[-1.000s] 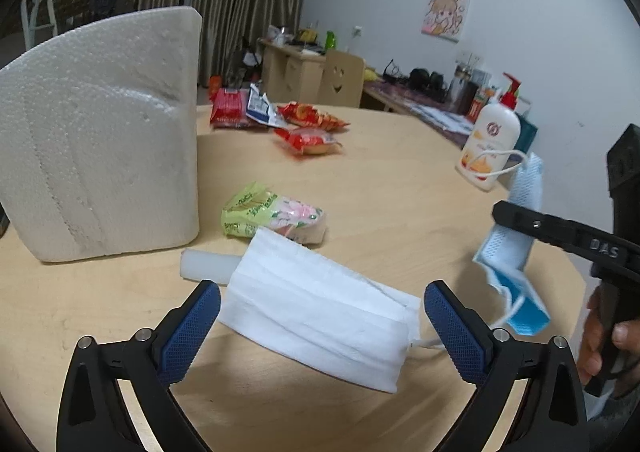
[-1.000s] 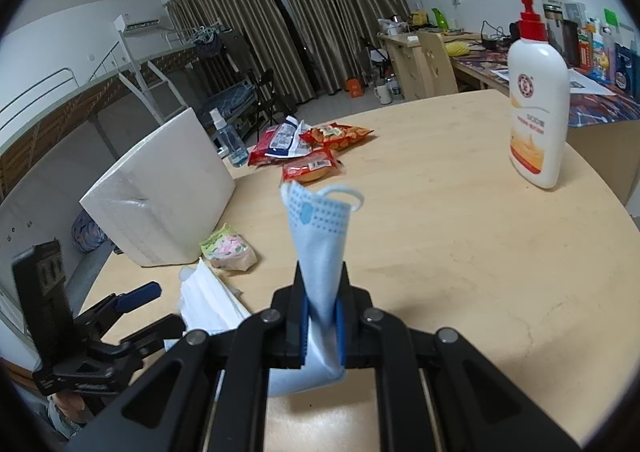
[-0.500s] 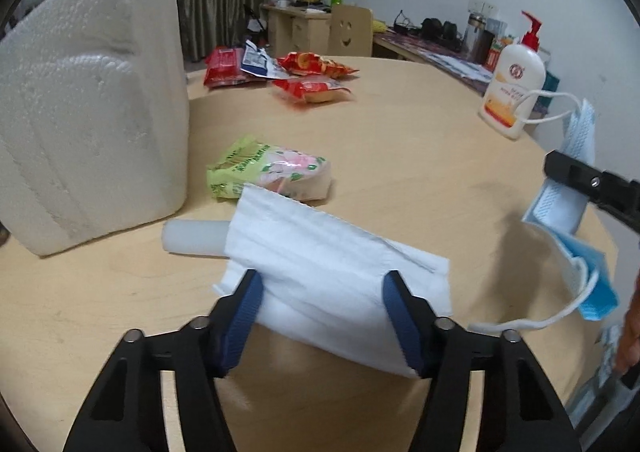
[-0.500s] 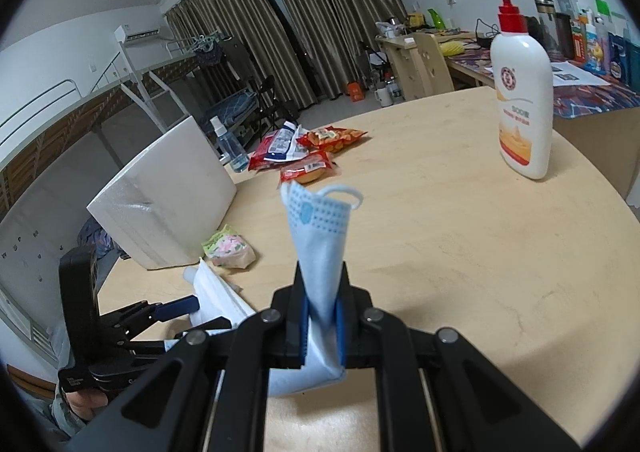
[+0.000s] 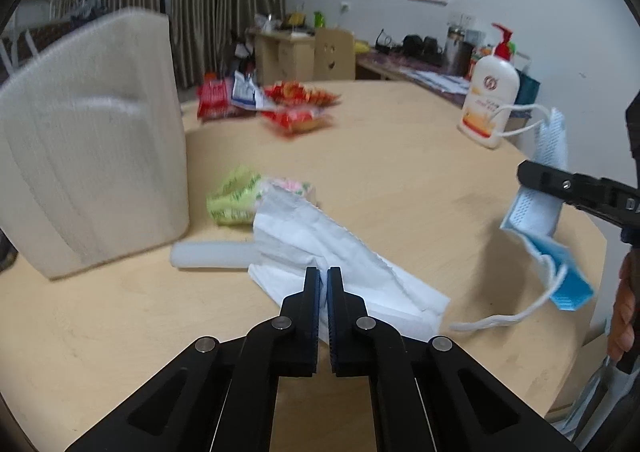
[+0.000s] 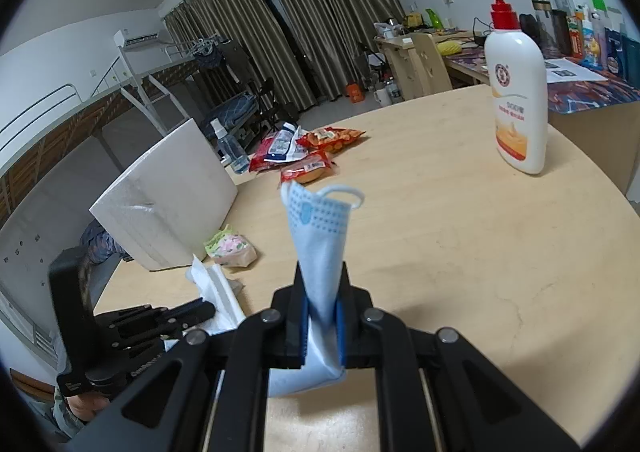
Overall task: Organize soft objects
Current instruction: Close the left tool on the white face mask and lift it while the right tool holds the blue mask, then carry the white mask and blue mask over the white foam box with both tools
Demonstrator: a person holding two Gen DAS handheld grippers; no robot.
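Observation:
A white face mask point(image 5: 344, 264) lies crumpled on the round wooden table point(image 5: 400, 188). My left gripper point(image 5: 324, 276) is shut on its near edge; the pinched mask also shows in the right wrist view point(image 6: 216, 292). My right gripper point(image 6: 322, 288) is shut on a blue face mask point(image 6: 320, 236) and holds it upright above the table. In the left wrist view the blue mask point(image 5: 536, 208) hangs at the right, its white ear loop trailing to the table.
A big white paper towel pack point(image 5: 92, 136) stands at the left, a translucent tube point(image 5: 212, 254) and a green-pink tissue packet point(image 5: 240, 200) by it. Red snack bags point(image 5: 280, 104) lie farther back. A pump lotion bottle point(image 6: 516, 104) stands at the right.
My left gripper has closed from wide open onto the white mask, which has bunched up and lifted at its edge. The right gripper keeps holding the blue mask.

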